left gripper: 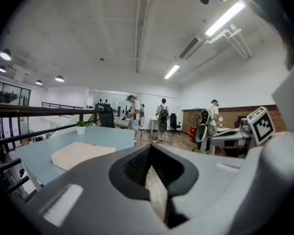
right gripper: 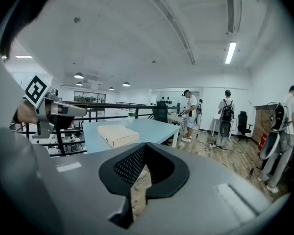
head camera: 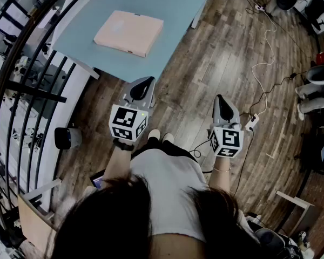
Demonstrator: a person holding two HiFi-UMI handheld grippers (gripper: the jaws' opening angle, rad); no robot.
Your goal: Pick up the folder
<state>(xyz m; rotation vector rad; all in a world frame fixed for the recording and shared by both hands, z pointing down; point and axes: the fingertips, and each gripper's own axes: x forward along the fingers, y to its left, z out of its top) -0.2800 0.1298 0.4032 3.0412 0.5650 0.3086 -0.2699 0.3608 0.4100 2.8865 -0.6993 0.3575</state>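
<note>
Flat pale-pink rectangular folder [head camera: 128, 32] lay untouched on light-blue table [head camera: 175, 7]. I had left gripper [head camera: 142, 84], right gripper [head camera: 222, 101] clenched, empty. Approach stage; next needed forward reach, opened jaws.

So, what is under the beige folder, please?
The folder lies flat on the light blue table; only bare table top shows around it. Whether anything thin lies beneath it cannot be seen, because the folder covers that spot.

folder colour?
Folder: plain pale peach-beige, no pattern. Shows best in the head view.
</note>
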